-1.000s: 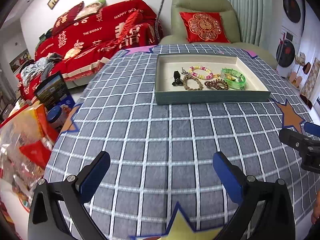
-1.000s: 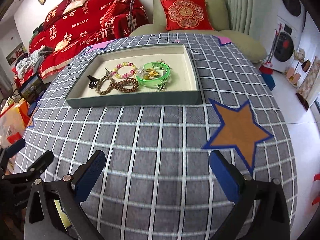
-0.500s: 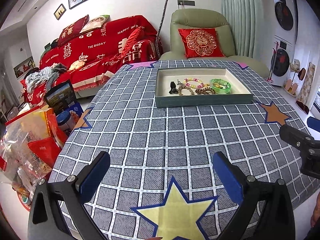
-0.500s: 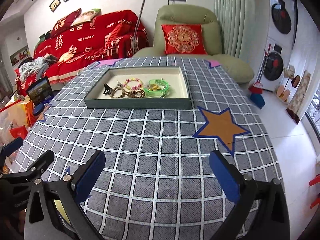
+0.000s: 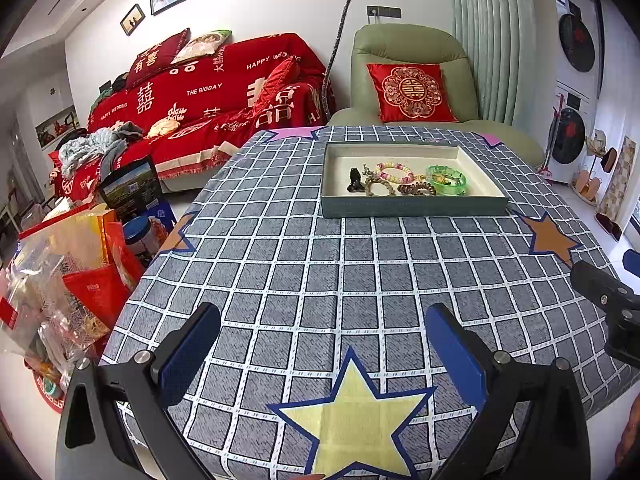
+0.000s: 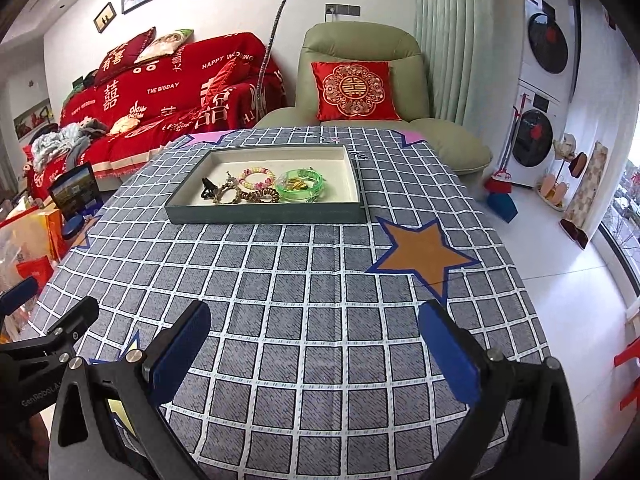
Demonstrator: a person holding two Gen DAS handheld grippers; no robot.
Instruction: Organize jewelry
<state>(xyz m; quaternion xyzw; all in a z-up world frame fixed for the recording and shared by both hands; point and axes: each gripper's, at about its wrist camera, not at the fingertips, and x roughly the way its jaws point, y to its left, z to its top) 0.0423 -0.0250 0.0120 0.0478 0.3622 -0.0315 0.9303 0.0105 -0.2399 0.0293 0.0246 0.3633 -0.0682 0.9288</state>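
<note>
A shallow grey-green tray (image 5: 412,209) (image 6: 264,214) sits at the far side of the checked tablecloth. In it lie a green bangle (image 5: 447,179) (image 6: 301,185), a pastel bead bracelet (image 5: 394,172) (image 6: 257,176), a brown coil hair tie (image 5: 417,189) (image 6: 261,195), a brown bead bracelet (image 5: 375,188) and a black hair clip (image 5: 354,179) (image 6: 207,189). My left gripper (image 5: 328,344) is open and empty, low over the near table edge above a yellow star (image 5: 356,412). My right gripper (image 6: 316,344) is open and empty, near the front edge, far from the tray.
An orange star patch (image 6: 424,254) (image 5: 550,238) lies right of the tray. A green armchair with a red cushion (image 6: 354,90) stands behind the table, a red sofa (image 5: 208,96) at back left. Bags and boxes (image 5: 72,272) crowd the floor to the left.
Both grippers have pulled back and risen away from the tray, which now looks smaller and farther. The yellow star has come into the left view. Both grippers stayed open.
</note>
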